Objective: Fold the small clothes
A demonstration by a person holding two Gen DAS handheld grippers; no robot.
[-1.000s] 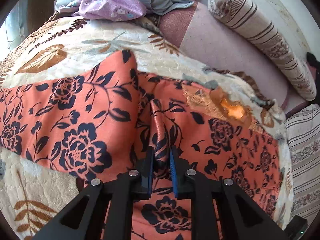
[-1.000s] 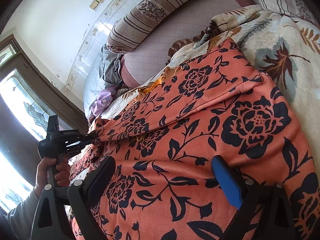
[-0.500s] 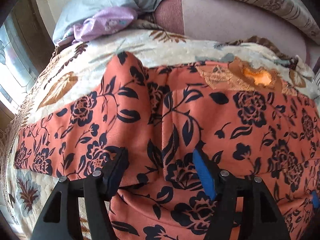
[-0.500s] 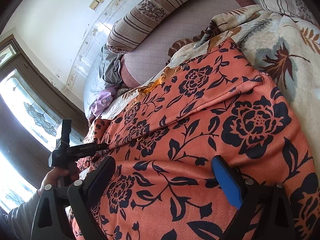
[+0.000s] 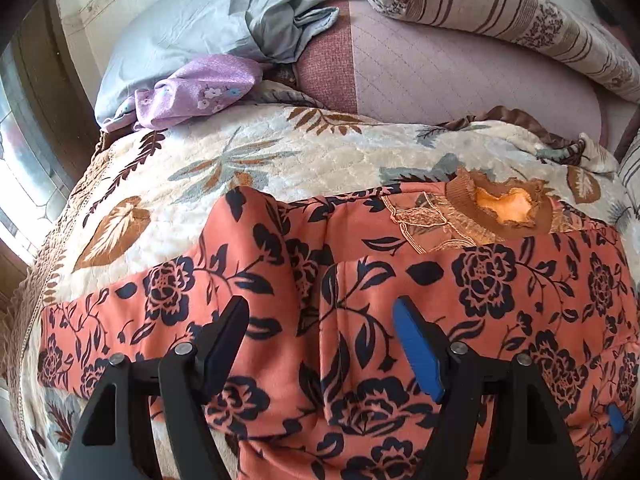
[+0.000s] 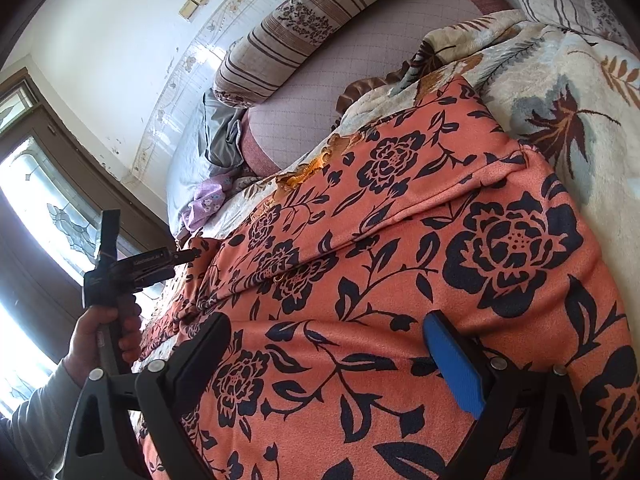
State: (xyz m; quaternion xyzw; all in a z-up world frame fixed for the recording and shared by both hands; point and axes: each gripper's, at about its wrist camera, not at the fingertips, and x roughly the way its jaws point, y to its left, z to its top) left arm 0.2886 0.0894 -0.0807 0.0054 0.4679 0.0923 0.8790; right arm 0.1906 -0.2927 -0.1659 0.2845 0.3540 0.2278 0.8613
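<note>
The orange floral garment (image 5: 460, 280) lay spread on the leaf-patterned blanket (image 5: 280, 160), and both the left gripper (image 5: 320, 320) and the right gripper (image 6: 328, 344) hung over it with jaws wide apart, holding nothing.

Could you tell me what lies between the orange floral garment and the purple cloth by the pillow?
In the left wrist view, only the cream leaf-patterned blanket lies between the orange floral garment and the purple cloth.

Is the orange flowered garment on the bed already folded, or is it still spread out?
Mostly spread. The orange flowered garment lies wide across the blanket, with only its left part doubled over.
</note>
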